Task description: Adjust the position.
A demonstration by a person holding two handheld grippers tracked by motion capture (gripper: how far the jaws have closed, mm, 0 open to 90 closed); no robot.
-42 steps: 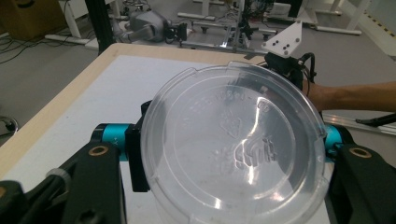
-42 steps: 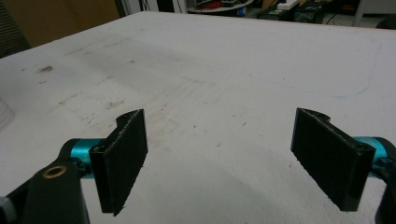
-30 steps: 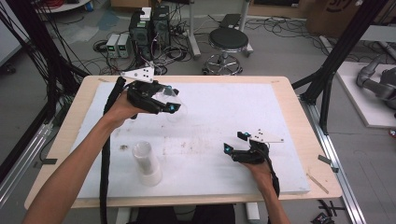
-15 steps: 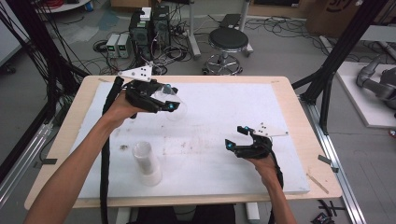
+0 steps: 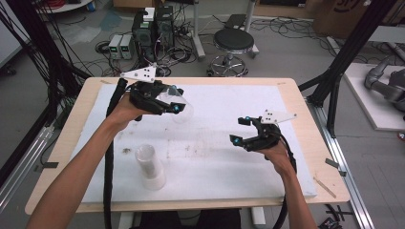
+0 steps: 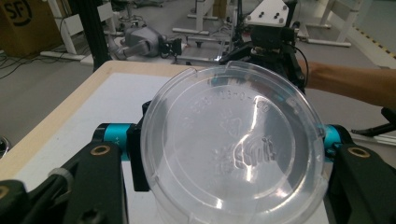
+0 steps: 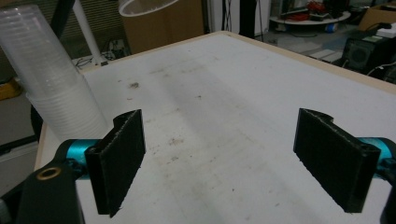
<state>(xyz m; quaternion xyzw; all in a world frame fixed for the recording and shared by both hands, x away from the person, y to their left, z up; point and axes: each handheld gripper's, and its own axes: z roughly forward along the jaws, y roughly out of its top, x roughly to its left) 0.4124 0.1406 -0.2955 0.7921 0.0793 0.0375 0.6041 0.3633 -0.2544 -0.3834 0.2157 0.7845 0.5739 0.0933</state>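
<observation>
A: Where is the clear thin-walled plastic cup [image 5: 179,102]?

B: Upper left of the high view, off the white-topped counter [image 5: 229,157], clamped between the left tongs [image 5: 168,101], its round base [image 6: 233,149] facing their camera.

A: And the right tongs [image 5: 241,130]?

B: Spread wide, empty, centre-right, above the counter.

A: How will it handle?

B: Probably light, slick and easily crushed. Pinch the wall gently. A stack of nested clear cups [image 5: 149,167] stands lower left.

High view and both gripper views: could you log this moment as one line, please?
left gripper: shut on clear cup | right gripper: open | cup stack: on table
</observation>
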